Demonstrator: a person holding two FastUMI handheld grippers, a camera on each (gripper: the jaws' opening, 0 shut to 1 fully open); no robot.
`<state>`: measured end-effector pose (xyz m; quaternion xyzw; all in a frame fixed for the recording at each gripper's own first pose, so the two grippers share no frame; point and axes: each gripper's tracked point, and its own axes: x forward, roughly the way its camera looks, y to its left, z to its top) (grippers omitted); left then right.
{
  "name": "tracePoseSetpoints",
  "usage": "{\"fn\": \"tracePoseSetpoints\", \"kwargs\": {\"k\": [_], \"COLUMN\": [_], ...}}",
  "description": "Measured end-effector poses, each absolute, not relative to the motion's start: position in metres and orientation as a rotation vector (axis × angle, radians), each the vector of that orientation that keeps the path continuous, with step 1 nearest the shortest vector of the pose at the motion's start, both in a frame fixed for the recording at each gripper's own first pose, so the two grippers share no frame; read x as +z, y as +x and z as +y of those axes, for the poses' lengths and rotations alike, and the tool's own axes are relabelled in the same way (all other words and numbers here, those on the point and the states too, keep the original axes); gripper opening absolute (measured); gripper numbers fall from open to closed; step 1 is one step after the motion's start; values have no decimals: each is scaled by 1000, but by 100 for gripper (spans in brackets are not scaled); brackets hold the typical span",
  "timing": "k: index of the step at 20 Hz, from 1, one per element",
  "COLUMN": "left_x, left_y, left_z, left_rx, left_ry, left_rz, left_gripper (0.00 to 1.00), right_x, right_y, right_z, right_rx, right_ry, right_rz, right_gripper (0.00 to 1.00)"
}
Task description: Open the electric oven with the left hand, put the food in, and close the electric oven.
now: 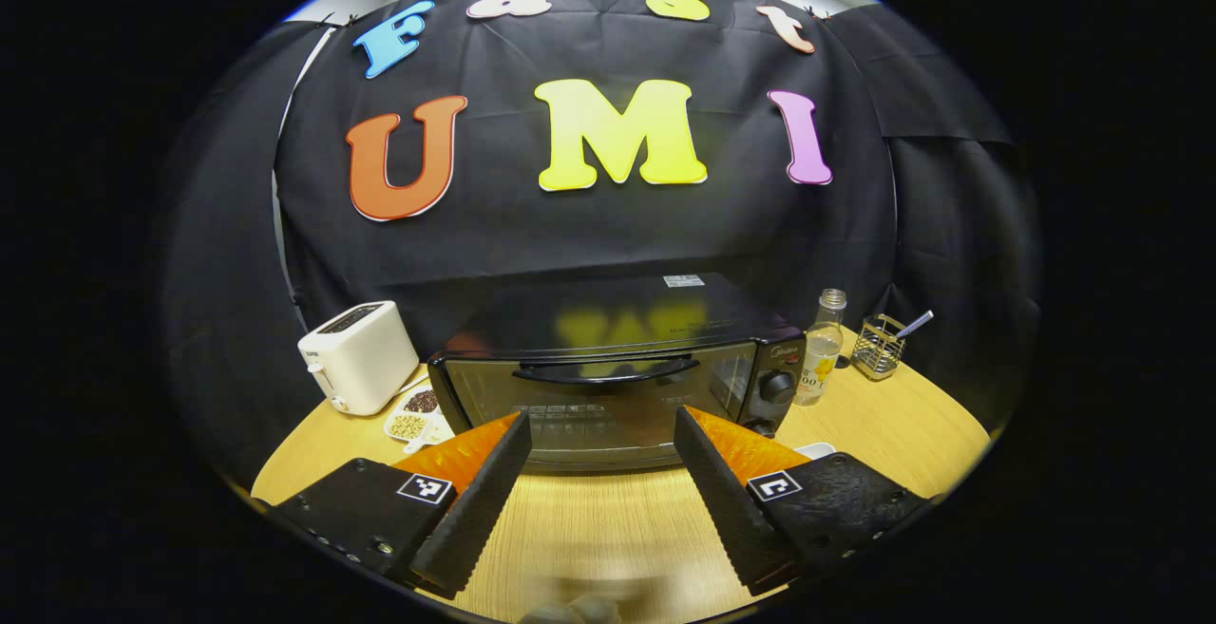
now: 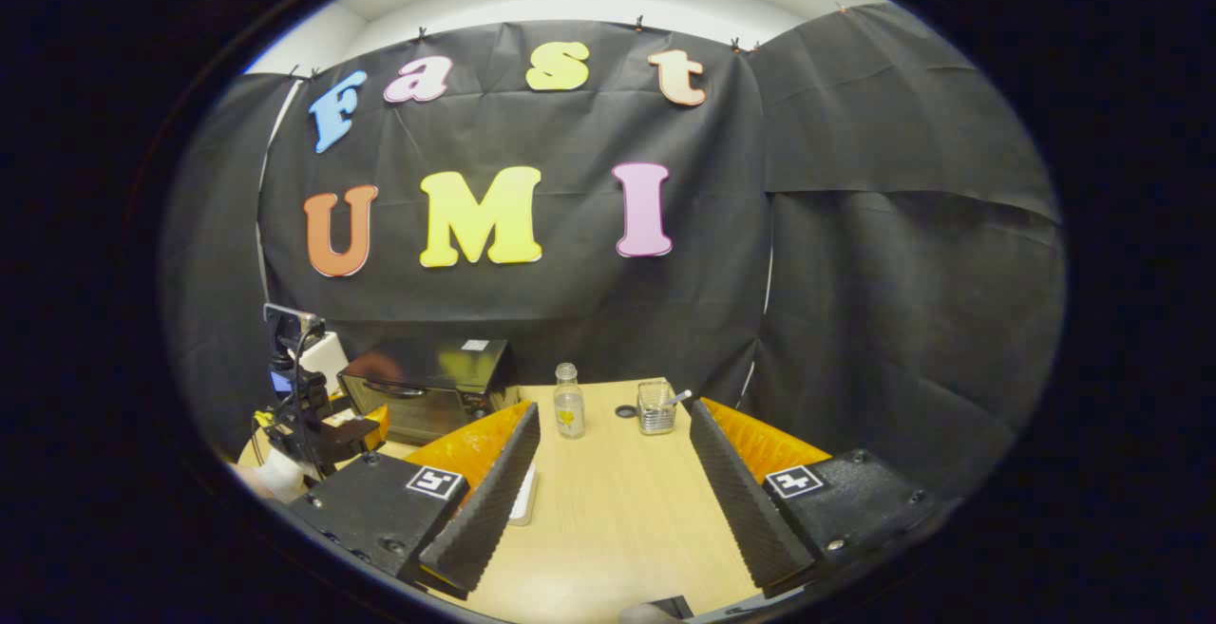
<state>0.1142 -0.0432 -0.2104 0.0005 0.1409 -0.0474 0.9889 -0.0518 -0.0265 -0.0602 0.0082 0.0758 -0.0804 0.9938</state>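
Observation:
The black electric oven stands on the wooden table straight ahead in the left gripper view, its glass door closed and its curved handle across the top of the door. My left gripper is open just short of the door, below the handle and touching nothing. In the right gripper view the oven sits far left, with the left gripper and a hand before it. My right gripper is open and empty over the table. A white dish edge lies beside its left finger.
A white toaster stands left of the oven, with a divided dish of seeds beside it. To the oven's right are a clear bottle and a wire holder. A small white edge peeks behind the right finger.

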Motion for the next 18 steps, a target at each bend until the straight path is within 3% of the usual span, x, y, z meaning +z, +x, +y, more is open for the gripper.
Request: {"fn": "tracePoseSetpoints", "kwargs": {"k": [4,6,11,13,18], "left_x": [-165,-137,-70,-52,-30], "left_y": [69,33,-75,-119,-204], "left_z": [-38,-32,-2,12,49], "left_rx": [-63,-37,66,116,245], "left_ry": [-5,-23,-19,-17,4], "left_rz": [209,170,91,71,57], "left_gripper": [97,97,96,96,96], "right_x": [-59,-59,-51,-43,-42], "right_y": [-73,-78,-96,-105,-121], "right_z": [-23,-22,-23,-15,19], "right_rx": [-95,-51,47,94,207], "right_ry": [5,5,-16,-44,-25], "right_rz": [136,135,100,60,51], "right_gripper": [96,100,96,100,97]}}
